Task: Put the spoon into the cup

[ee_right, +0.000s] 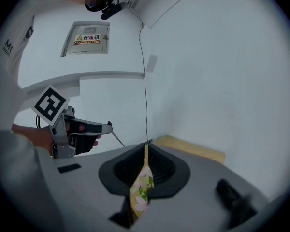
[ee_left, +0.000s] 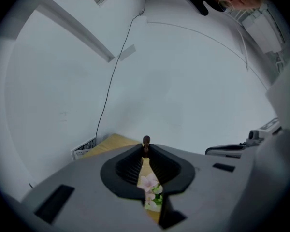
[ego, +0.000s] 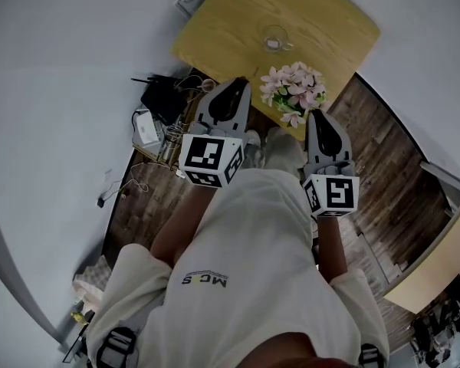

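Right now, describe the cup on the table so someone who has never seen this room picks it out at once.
Find the light wooden table by the white wall. Pink flowers sit at its near edge. Beyond them, toward the table's middle, the glass cup stands alone. It is the only clear, see-through thing on the tabletop.

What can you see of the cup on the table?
The cup shows only in the head view, small and from above. It looks like clear glass, with a round open rim and what seems a small handle on one side. A pale patch sits at its bottom; contents or reflection, I can't tell. It stands upright on the light wooden table, apart from the pink flowers. Nothing sticks out of it and nothing touches it but the table.
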A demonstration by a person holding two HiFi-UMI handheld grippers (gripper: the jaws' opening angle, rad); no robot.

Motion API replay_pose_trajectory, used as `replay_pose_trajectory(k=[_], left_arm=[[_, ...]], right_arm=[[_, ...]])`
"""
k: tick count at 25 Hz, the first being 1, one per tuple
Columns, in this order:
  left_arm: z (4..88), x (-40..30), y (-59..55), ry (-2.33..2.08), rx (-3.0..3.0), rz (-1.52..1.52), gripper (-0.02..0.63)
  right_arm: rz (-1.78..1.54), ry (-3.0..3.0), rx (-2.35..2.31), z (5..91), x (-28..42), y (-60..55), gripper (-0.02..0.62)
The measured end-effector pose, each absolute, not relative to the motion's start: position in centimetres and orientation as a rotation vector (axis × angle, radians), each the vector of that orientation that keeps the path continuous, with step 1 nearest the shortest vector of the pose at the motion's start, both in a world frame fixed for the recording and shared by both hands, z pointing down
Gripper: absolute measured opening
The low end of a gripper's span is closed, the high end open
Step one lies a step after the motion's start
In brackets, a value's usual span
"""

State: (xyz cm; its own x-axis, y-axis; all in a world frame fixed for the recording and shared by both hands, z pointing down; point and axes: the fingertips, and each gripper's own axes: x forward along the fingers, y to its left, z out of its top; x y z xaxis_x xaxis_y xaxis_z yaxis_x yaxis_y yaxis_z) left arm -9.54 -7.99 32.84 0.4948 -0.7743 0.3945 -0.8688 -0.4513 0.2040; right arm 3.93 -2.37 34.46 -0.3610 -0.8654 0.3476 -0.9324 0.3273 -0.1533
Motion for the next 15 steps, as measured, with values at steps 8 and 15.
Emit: replay_pose_trajectory(k=[8,15], left_arm=[[34.1,-8.2,-10.3,-1.371,2.352,0.362,0.051],[36.0,-7.0,-12.3,-1.376,2.328,0.387,0.051]], right_arm=[[0.527,-2.389,1.611,35.8,4.6,-4.4,0.041],[0.556,-2.393,1.564,37.0,5.5,-5.7,0.041]])
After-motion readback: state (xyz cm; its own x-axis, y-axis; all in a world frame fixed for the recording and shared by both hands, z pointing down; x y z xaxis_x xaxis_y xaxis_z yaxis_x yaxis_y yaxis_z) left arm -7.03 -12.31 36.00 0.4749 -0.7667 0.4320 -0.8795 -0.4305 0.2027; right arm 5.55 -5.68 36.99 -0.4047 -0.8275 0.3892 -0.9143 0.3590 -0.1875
